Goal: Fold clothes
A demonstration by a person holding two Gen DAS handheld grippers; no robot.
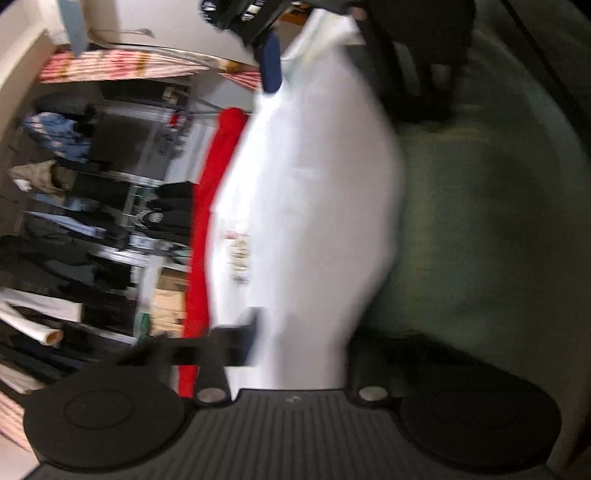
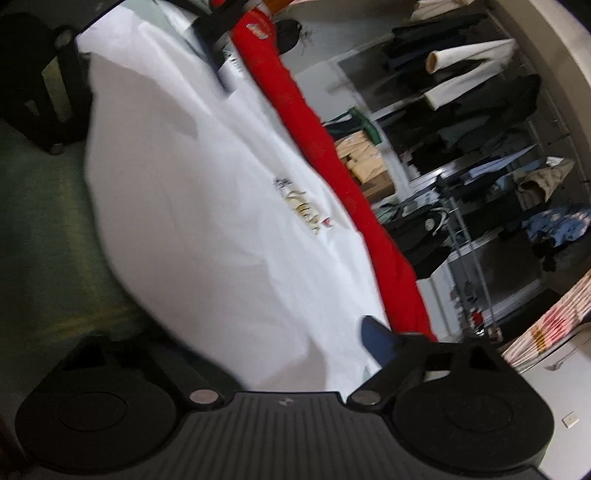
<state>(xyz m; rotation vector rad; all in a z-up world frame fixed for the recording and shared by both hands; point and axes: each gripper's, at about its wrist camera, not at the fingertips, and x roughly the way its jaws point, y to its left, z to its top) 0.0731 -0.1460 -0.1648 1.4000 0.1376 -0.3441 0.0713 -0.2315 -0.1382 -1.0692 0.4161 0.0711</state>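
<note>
Both views are rolled sideways and blurred by motion. A white shirt point(image 1: 314, 192) with a small printed logo point(image 2: 303, 212) stretches over the green table point(image 1: 480, 221) from one gripper to the other. My left gripper point(image 1: 306, 328) has its jaws apart, with one end of the shirt lying between them. The right gripper point(image 2: 232, 332) also stands apart around the other end, its blue-padded finger point(image 2: 376, 339) on the room side. Each gripper shows at the top of the other's view: the right gripper point(image 1: 321, 48) and the left gripper point(image 2: 140, 33).
A long red garment point(image 2: 332, 147) lies along the shirt's far edge. Beyond it are metal racks with dark hanging clothes point(image 2: 480, 110), cardboard boxes point(image 2: 365, 166) and a red-and-white striped cloth point(image 1: 118, 66). Green tabletop point(image 2: 40, 221) runs along the shirt's near side.
</note>
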